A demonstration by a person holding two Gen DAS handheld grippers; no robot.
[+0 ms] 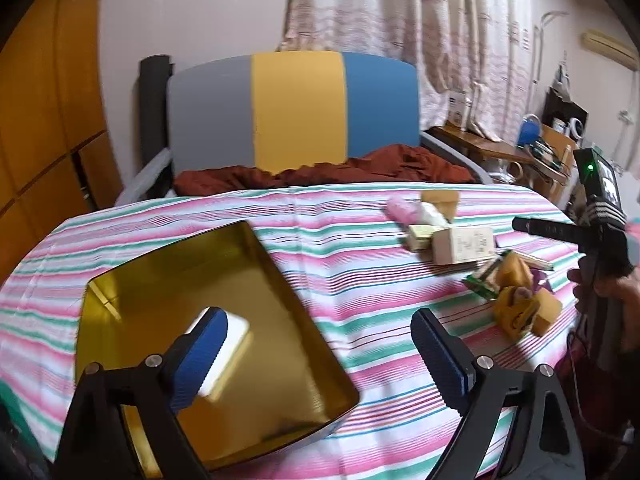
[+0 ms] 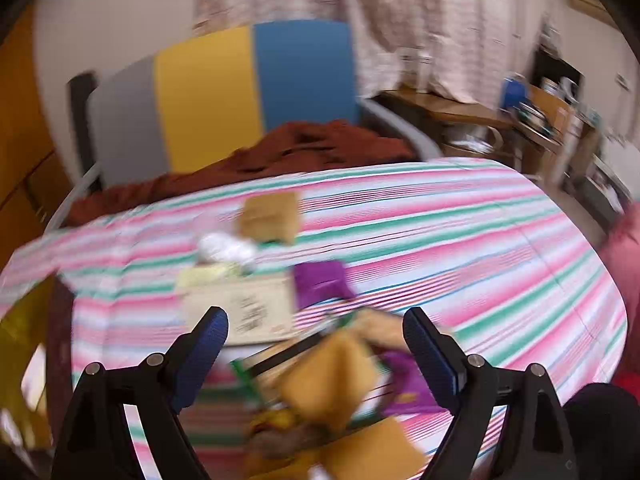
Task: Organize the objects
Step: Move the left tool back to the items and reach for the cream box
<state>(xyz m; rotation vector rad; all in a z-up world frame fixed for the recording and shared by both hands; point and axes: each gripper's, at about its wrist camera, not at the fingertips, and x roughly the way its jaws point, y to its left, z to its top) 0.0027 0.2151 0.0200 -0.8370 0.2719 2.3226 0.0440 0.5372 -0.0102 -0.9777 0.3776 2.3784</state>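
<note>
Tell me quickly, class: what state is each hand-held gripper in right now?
Left hand-held gripper: open, holding nothing, above the gold tin.
Right hand-held gripper: open, holding nothing, over the packets.

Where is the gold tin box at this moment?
In the left wrist view, the gold tin box lies open on the striped bedsheet, low on the left under the left gripper, apart from the pile of small packets on the right.

A bed with a striped sheet [image 1: 320, 248] carries a gold tin tray [image 1: 132, 280], a rust blanket [image 1: 320, 172] — and scattered small packets and boxes [image 1: 464, 244].
</note>
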